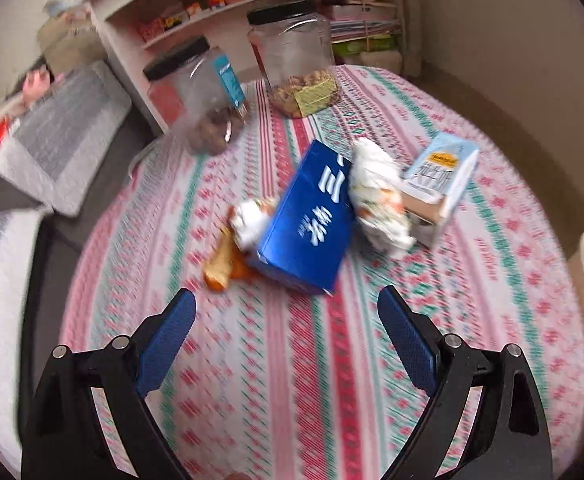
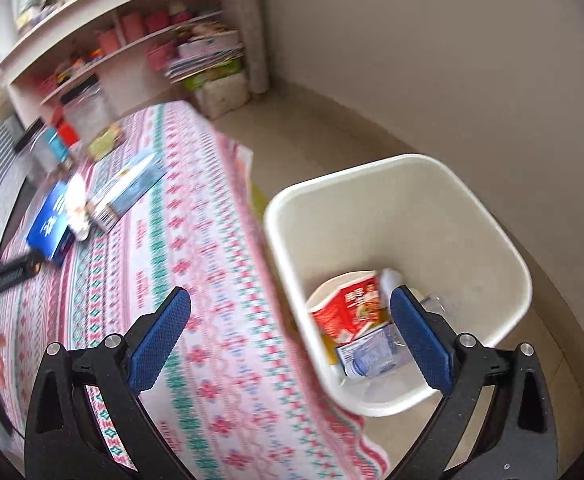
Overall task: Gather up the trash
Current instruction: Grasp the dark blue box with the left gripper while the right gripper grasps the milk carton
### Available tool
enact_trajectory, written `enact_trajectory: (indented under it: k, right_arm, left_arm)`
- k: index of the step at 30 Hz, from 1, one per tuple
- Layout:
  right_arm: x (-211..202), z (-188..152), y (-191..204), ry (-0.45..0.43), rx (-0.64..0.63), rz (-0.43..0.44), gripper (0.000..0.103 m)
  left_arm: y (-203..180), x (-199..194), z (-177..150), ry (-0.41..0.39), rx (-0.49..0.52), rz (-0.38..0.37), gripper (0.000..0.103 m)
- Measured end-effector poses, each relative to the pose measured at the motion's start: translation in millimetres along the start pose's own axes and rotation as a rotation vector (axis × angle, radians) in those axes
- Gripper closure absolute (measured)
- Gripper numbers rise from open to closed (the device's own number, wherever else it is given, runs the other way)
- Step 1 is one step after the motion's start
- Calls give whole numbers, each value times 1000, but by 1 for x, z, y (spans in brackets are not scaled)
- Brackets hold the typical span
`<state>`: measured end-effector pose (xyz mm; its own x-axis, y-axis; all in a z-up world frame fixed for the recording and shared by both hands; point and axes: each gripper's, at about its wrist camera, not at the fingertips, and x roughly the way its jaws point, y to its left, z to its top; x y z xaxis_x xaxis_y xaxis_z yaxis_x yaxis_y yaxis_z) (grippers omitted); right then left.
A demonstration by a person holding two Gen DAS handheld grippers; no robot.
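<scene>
On the surface [image 1: 292, 380], draped in a cloth of pink, red and green stripes, we see the trash gathered in a loose cluster: a blue carton [image 1: 305, 220] lying tilted, crumpled white tissue [image 1: 375, 196] touching its right side, a pale blue milk carton [image 1: 439, 180] just beyond that, and orange peel [image 1: 224, 264] by a smaller tissue wad at its left edge. Our left gripper [image 1: 286, 336] hangs just short of the blue carton, fingers [image 1: 168, 336] spread wide with nothing between them. Behind the trash stand two clear jars [image 1: 295, 64] with black lids, each partly filled with nuts.

Our right gripper [image 2: 290, 332] hovers over the edge of the cloth, fingers likewise wide apart and empty. Beside the surface, on the tiled floor, sits a cream waste bin [image 2: 451, 200] holding a red noodle cup [image 2: 347, 308] and a crushed plastic bottle [image 2: 371, 356]. White shelves [image 2: 104, 36] crowded with pink boxes and stacked papers line the far wall.
</scene>
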<state>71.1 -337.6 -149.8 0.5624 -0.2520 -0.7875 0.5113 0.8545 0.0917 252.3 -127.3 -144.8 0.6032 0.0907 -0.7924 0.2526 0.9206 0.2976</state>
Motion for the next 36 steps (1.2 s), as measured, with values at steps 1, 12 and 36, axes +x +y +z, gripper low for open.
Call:
enact_trajectory:
  k: [1,12,36]
  right_arm:
    - [2,-1,4,5,-10,1,7]
    - [15,11,15,36,-21,-16,7]
    - [150,121,181,160,171,-65,7]
  left_arm:
    - [-7,7,5,8,61,45,13]
    - [-46,64,8,-47,377,292,33]
    - [144,-25,-158,28,-356,-188,46]
